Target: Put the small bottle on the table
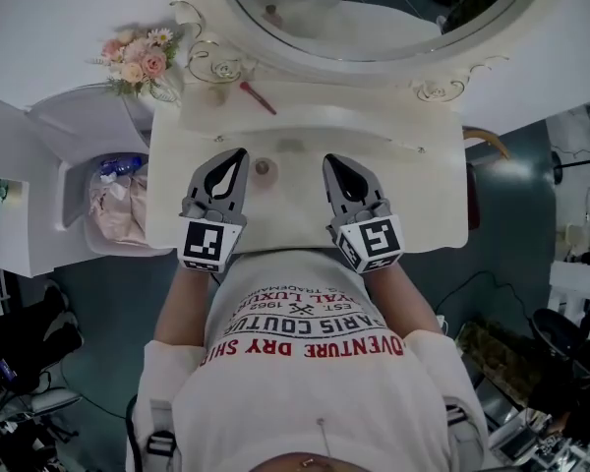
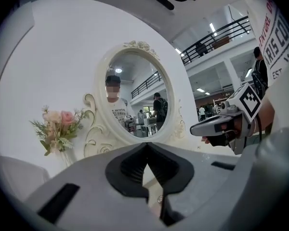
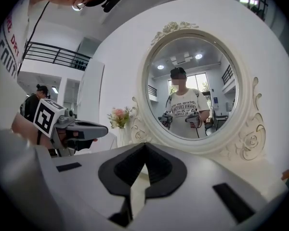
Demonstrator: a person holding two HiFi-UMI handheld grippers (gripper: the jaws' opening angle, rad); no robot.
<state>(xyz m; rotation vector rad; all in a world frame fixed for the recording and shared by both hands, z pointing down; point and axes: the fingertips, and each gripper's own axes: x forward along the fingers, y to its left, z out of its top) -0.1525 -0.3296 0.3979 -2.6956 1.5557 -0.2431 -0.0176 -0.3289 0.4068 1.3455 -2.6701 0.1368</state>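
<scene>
A small brownish bottle (image 1: 264,168) stands on the white vanity table (image 1: 305,226), seen from above. It sits just right of my left gripper (image 1: 240,155), apart from the jaws. That gripper's jaws meet at their tips with nothing between them, as the left gripper view (image 2: 146,144) also shows. My right gripper (image 1: 330,161) hovers over the table a little further right, its jaws likewise closed tip to tip and empty (image 3: 145,145). Both point toward the mirror.
An oval ornate mirror (image 1: 374,8) rises at the table's back edge. A vase of pink flowers (image 1: 138,62) stands back left, and a red stick (image 1: 258,97) lies near it. A white bin with bags (image 1: 118,205) stands left of the table.
</scene>
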